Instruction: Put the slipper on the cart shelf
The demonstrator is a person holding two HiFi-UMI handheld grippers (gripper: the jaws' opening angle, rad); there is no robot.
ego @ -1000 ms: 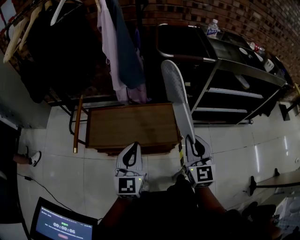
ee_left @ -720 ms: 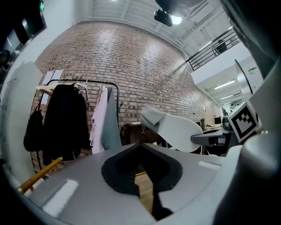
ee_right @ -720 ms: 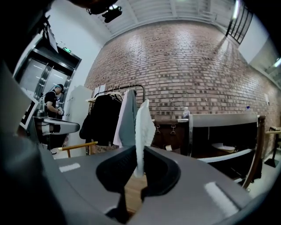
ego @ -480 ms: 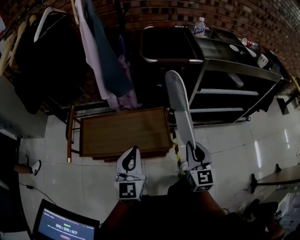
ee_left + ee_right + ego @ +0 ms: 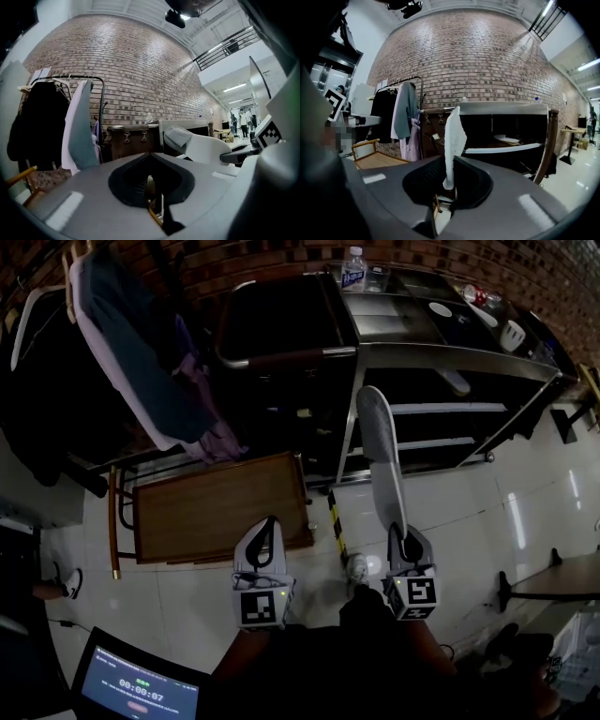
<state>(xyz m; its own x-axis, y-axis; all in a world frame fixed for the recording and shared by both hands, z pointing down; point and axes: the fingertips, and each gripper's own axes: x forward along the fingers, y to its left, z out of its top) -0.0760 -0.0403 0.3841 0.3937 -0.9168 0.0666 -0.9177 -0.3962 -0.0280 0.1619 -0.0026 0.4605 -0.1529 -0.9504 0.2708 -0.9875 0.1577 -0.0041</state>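
The slipper (image 5: 380, 451), white and long, is up in the air rather than on anything. The right gripper (image 5: 405, 545) has its jaws clamped on one end, so the sole stands edge-up and reaches toward the cart (image 5: 441, 360). I judge it is held by that end so that the free end can go in first over the front edge of a shelf (image 5: 469, 409). It is well short of that edge and over the floor, so the placing is not yet done. The left gripper (image 5: 269, 526) hangs beside it with its jaws together on nothing, probably kept out of the way. By count there are one slipper in the jaws, two grippers and one cart showing two shelves under its top. There is also one bottle (image 5: 353, 266) at the back edge of that top. A pale flat thing (image 5: 457, 381) lies on the upper shelf (perhaps the other slipper; I cannot tell).
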